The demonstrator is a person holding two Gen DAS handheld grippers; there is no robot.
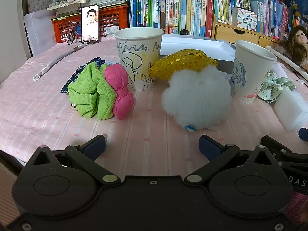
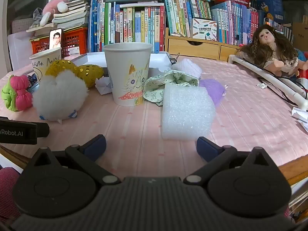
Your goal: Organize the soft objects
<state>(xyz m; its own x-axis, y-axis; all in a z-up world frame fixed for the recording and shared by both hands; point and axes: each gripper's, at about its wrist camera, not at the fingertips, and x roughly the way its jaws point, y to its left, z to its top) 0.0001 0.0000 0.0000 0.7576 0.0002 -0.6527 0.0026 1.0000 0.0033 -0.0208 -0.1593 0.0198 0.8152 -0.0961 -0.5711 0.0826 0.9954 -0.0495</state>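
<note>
Both the left gripper (image 1: 152,144) and the right gripper (image 2: 151,144) stand wide apart and hold nothing, so sorting seems not yet begun, and the white fluffy ball (image 1: 196,98), just beside the scribbled cup (image 1: 138,57), likely needs grasping first.

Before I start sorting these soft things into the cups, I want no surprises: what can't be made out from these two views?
- Inside of both paper cups: each view looks from below their rims.
- Dark blue patterned cloth: left wrist view, mostly behind the green scrunchie.
- Purple soft item: right wrist view, partly behind the foam block.
- Floral cloth: lower part hidden by cup and foam.
- Yellow sequin toy: underside covered by the white fluffy ball.
</note>
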